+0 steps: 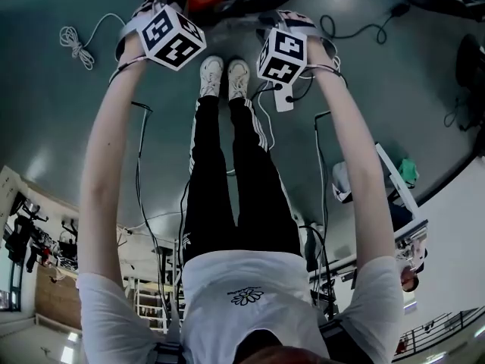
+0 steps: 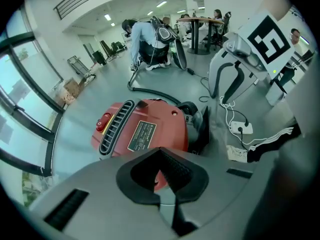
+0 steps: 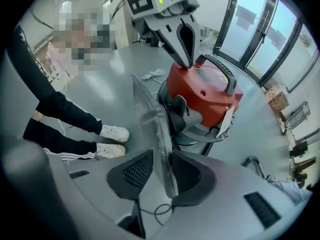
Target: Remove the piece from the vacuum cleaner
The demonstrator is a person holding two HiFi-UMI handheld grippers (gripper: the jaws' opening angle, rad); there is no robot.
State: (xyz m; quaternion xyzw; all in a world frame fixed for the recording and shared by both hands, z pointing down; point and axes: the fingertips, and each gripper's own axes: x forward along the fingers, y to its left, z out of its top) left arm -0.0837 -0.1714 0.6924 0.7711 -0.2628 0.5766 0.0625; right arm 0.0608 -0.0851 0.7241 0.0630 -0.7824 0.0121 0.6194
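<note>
Right gripper (image 3: pixel 162 171) fills the bottom of its own view, jaws closed on the piece (image 3: pixel 150 119), a thin grey sheet seen edge-on that rises from between the pads toward mid-frame. Its face is hard to make out, and whether its far end touches the dark front of the vacuum (image 3: pixel 205 91) cannot be told. The red vacuum sits right of centre there, with a white tag (image 3: pixel 223 121) hanging at its lower right.

Left gripper (image 2: pixel 160 171) shows in its own view with jaws a little apart and nothing between them; only the vacuum's red shell shows through the gap at lower middle. That view alone gives the vacuum's vent (image 2: pixel 116 126) and label (image 2: pixel 142 136). It does not show the piece clearly.

At the top of the head view the marker cubes (image 1: pixel 173 36) cover both sets of jaws. The vacuum is cut off by the top edge, just above the white shoes (image 1: pixel 223 76)
</note>
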